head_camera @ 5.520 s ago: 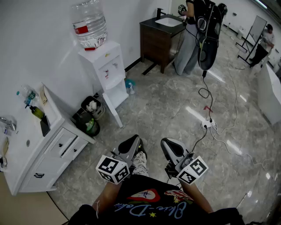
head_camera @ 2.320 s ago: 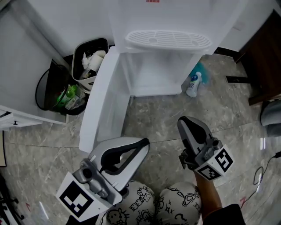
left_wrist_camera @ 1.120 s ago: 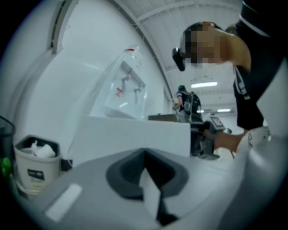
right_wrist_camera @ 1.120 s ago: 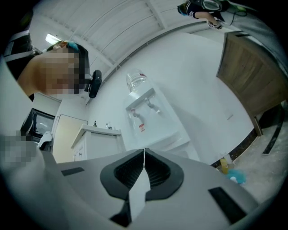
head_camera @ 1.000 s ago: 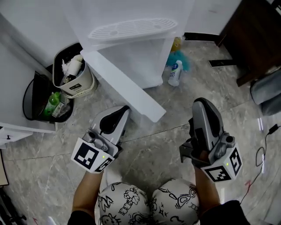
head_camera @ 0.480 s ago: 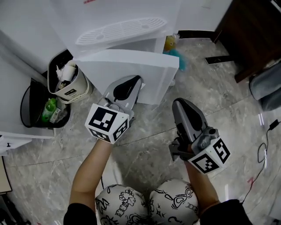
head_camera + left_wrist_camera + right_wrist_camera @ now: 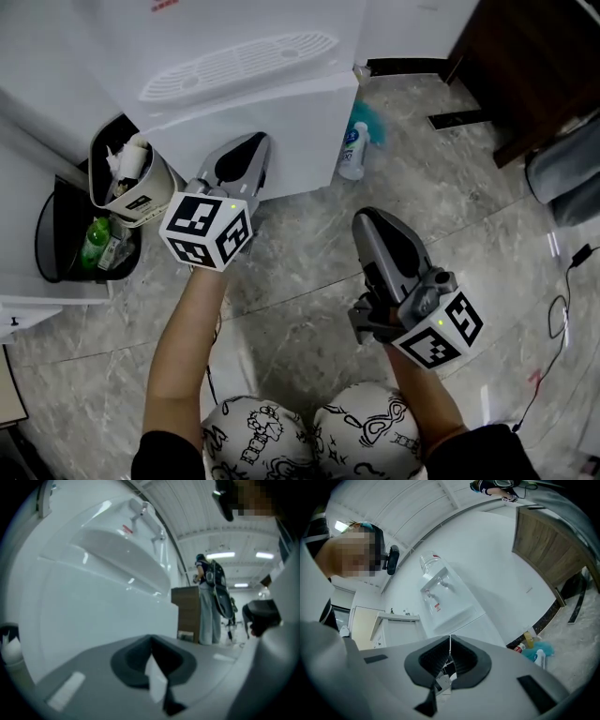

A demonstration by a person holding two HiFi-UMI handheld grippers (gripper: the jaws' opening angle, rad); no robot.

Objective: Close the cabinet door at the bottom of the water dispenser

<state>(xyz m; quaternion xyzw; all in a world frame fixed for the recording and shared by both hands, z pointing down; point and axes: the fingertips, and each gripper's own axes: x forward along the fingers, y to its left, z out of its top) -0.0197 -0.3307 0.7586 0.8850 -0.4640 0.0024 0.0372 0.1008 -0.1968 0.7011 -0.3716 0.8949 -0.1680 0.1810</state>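
Observation:
The white water dispenser (image 7: 234,61) stands at the top of the head view, its drip grille facing up. Its bottom cabinet door (image 7: 300,131) lies flush with the front of the body. My left gripper (image 7: 251,142) is shut, and its tip rests against the door's left part. In the left gripper view the shut left gripper (image 7: 151,640) points at the white door (image 7: 93,620), which fills the frame below the drip tray. My right gripper (image 7: 367,219) hangs shut over the floor, apart from the dispenser. The right gripper view has the dispenser (image 7: 440,597) beyond the right gripper (image 7: 450,637).
A white bin (image 7: 127,183) and a black bin (image 7: 80,246), both holding rubbish, stand left of the dispenser. A spray bottle (image 7: 352,150) lies on the floor at its right corner. A dark wooden cabinet (image 7: 525,66) stands at the upper right. A person (image 7: 208,597) stands farther off.
The door has swung from wide open to flush against the dispenser, with my left gripper pushing on it and moving forward. The right gripper stayed low and drifted slightly.

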